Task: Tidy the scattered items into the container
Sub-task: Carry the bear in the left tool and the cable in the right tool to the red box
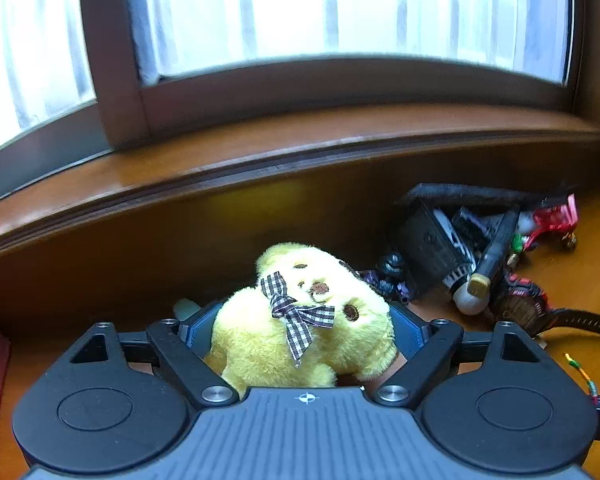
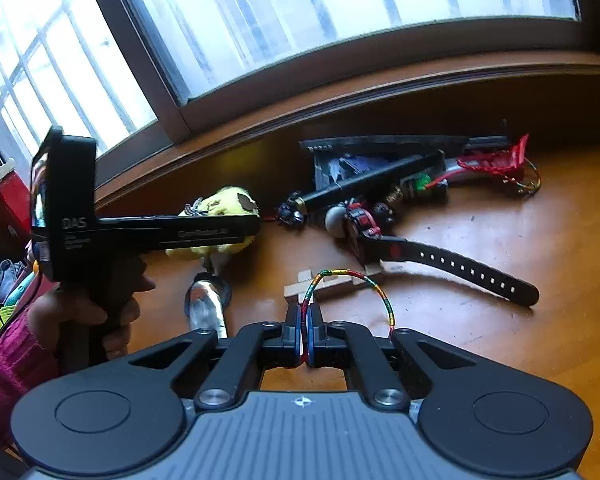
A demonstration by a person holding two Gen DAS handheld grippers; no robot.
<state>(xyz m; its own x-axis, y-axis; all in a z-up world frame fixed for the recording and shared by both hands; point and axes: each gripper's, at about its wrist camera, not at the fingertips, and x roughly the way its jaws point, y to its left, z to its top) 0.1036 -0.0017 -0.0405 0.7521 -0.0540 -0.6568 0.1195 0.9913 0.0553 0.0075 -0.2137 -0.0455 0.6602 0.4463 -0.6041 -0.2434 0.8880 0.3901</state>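
Note:
A yellow plush bear (image 1: 300, 320) with a checked bow sits tilted between the blue pads (image 1: 198, 330) of my left gripper (image 1: 300, 316), which is shut on it. From the right wrist view the bear (image 2: 224, 204) shows at the tip of the left gripper (image 2: 248, 228), which a hand (image 2: 80, 308) in a magenta sleeve holds. My right gripper (image 2: 307, 314) is shut on a multicoloured braided cord (image 2: 348, 276) that arches over small wooden pieces (image 2: 328, 284). A black box (image 2: 380, 152) lies tipped on its side by the wall, also visible as the black box (image 1: 432, 236).
Around the box lie a watch (image 2: 440, 260) with a long black strap, a black rod (image 2: 364, 184), a grey ball (image 2: 336, 222), a red item (image 2: 496, 160) and small figures. A silver object (image 2: 206, 308) lies near the left gripper. The window sill (image 1: 260, 168) runs behind the wooden tabletop (image 2: 520, 352).

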